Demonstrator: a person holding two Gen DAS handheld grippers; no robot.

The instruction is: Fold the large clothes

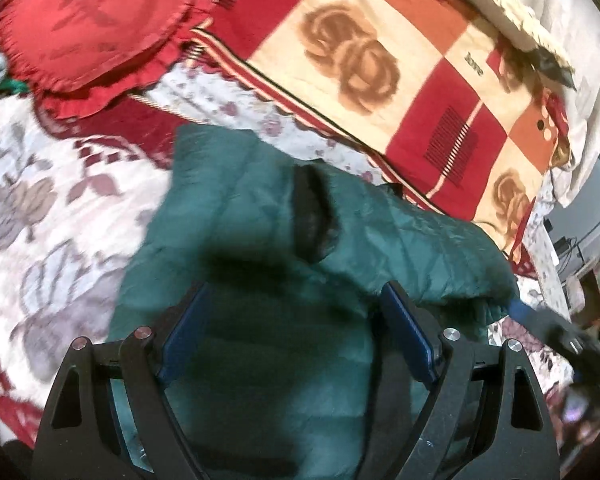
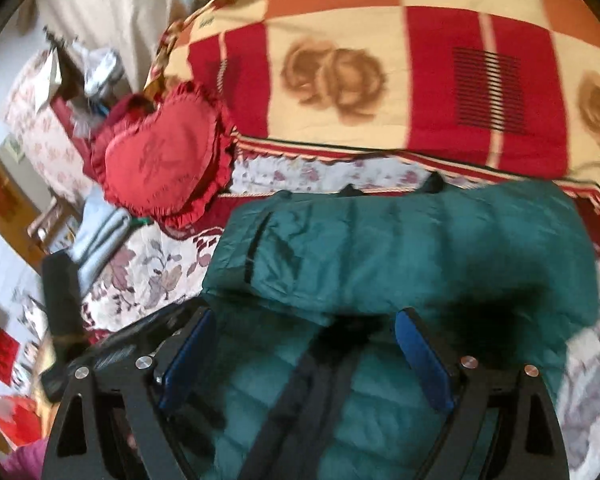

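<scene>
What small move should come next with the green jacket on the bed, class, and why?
Probably lower the left gripper and the right gripper onto the near edge of the green jacket and close them. Both hang open above it, holding nothing, and the jacket lies partly folded on the flowered bedspread, so it seems to need one more fold. The pictures are blurred.

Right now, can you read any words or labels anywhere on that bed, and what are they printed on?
"love": on a cream square of the checked blanket.
A dark word on another cream square of that blanket, right wrist view: too blurred to read.
Embroidery on the red heart cushion: unreadable.
</scene>
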